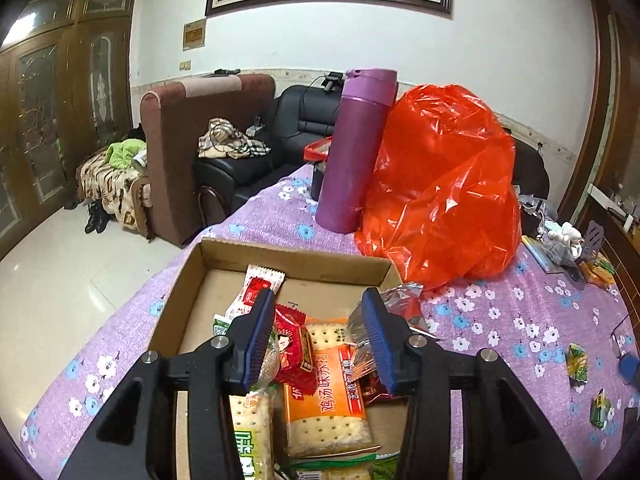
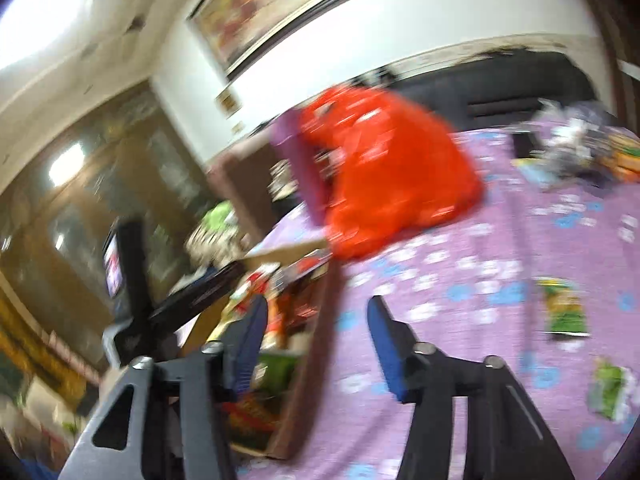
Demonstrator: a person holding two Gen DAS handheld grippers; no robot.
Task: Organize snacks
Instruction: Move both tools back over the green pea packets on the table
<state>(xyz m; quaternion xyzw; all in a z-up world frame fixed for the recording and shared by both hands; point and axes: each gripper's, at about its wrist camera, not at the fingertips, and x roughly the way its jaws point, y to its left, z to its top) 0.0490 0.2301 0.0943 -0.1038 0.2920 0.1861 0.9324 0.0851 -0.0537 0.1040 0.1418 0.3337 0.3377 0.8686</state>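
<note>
An open cardboard box on the purple flowered tablecloth holds several snack packs: an orange cracker pack, a red packet, a white-and-red packet and a green cracker pack. My left gripper hovers over the box, open, its pads apart above the packs. The right wrist view is blurred. There my right gripper is open and empty above the box's right wall. Two green snack packets lie loose on the cloth to its right.
A purple flask and a bulging red plastic bag stand just behind the box. Wrappers and small clutter sit at the far right of the table. The table's left edge drops to a white floor; sofas stand beyond.
</note>
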